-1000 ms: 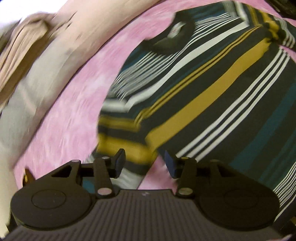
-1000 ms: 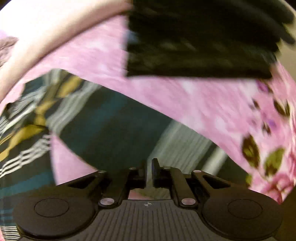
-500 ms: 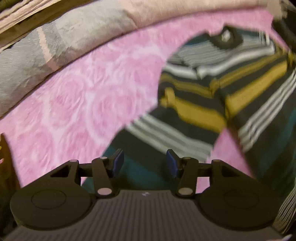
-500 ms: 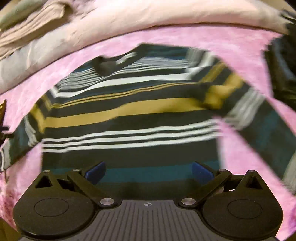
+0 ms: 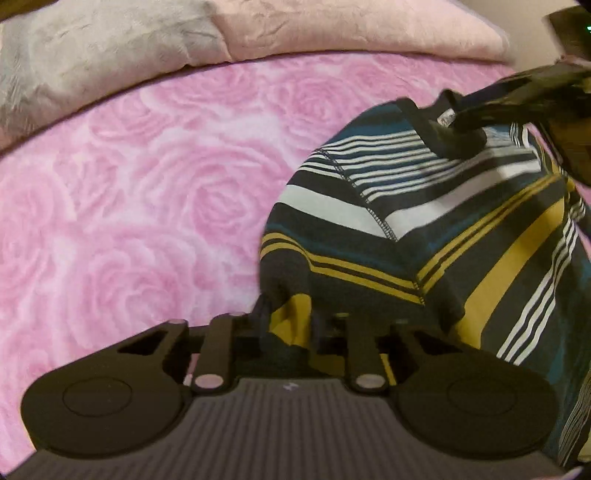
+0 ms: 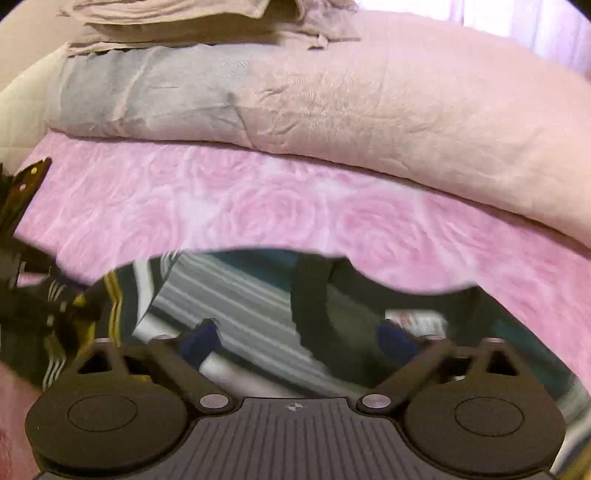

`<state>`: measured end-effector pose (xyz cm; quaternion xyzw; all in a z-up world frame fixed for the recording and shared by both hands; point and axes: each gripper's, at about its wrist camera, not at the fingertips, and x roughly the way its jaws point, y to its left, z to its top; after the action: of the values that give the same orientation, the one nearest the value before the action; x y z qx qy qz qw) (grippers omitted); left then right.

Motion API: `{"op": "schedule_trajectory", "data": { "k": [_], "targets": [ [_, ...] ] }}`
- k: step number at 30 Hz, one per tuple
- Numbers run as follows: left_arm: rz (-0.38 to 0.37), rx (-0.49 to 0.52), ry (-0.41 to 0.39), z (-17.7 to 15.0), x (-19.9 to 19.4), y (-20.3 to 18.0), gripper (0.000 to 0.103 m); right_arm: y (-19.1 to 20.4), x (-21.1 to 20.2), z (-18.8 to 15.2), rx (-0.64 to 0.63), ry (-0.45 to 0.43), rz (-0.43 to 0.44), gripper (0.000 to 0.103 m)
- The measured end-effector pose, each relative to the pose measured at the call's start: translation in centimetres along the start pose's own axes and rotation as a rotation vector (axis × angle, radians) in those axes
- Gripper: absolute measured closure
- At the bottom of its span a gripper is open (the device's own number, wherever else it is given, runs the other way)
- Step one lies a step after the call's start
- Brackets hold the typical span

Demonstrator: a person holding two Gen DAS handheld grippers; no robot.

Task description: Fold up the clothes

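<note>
A striped shirt [image 5: 424, 229] in black, teal, white and mustard lies on the pink rose-pattern bedspread [image 5: 129, 206]. My left gripper [image 5: 291, 325] is shut on the shirt's sleeve fabric, which bunches up between its fingers. In the right wrist view the shirt's collar end [image 6: 280, 295] lies under my right gripper [image 6: 299, 336]. Its blue-padded fingers are spread wide open on either side of the black collar band. The right gripper also shows in the left wrist view [image 5: 517, 103], over the collar.
A folded grey and beige blanket [image 6: 295, 96] lies along the far side of the bed, with more folded cloth [image 6: 177, 18] stacked on it. The left gripper's body [image 6: 22, 280] shows at the left edge of the right wrist view.
My left gripper has closed on the shirt's sleeve. My right gripper, open, has moved forward over the shirt to the collar.
</note>
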<state>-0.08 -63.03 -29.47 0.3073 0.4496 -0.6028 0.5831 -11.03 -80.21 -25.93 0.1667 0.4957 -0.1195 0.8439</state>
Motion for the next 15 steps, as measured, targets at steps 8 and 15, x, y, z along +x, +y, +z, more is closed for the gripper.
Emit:
{"op": "schedule_trajectory", "data": {
  "k": [8,15],
  "targets": [
    [0.030,-0.071,-0.092,0.8,-1.9,1.3,0.098,-2.3,4.4,2.5,0.044,0.040,0.096,0.095],
    [0.052,-0.133,-0.056,1.8,0.3,2.8,0.090,-3.0,5.7,3.5,0.045,0.052,0.049,0.077]
  ]
}}
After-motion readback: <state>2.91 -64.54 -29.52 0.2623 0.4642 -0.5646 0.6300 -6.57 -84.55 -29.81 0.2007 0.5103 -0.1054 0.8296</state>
